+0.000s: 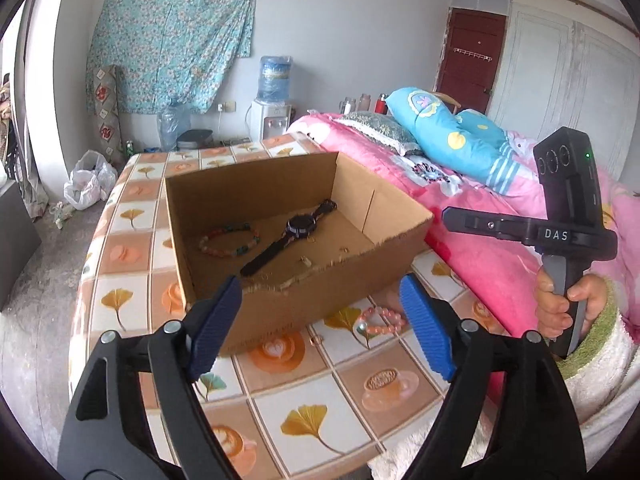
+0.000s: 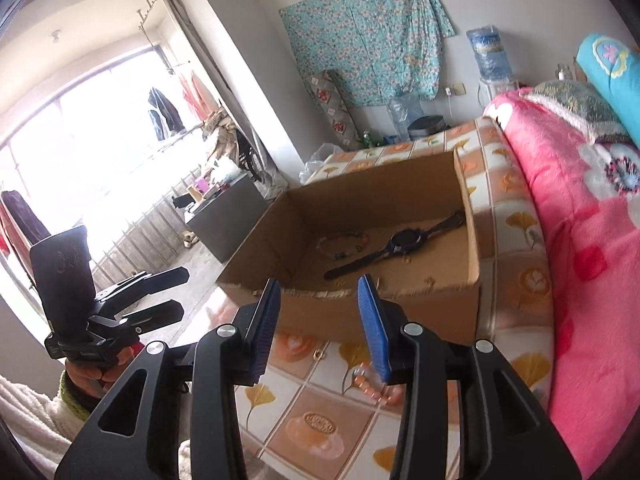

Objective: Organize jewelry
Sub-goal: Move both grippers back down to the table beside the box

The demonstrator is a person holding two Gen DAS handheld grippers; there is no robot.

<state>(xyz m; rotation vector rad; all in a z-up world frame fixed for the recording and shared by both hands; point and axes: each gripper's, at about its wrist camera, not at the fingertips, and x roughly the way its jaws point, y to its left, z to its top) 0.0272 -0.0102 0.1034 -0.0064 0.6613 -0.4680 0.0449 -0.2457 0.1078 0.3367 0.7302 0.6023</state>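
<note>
White letters "DAS" mark the right gripper (image 1: 448,216), jaws part open and empty, while the left gripper (image 1: 324,320) gapes wide, empty, before the cardboard box (image 1: 260,312).

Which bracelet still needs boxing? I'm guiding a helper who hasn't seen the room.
Find the cardboard box on the tiled cloth. Just outside its near wall lies the pink bead bracelet. Unlike the multicoloured bracelet, it lies outside the box.
</note>
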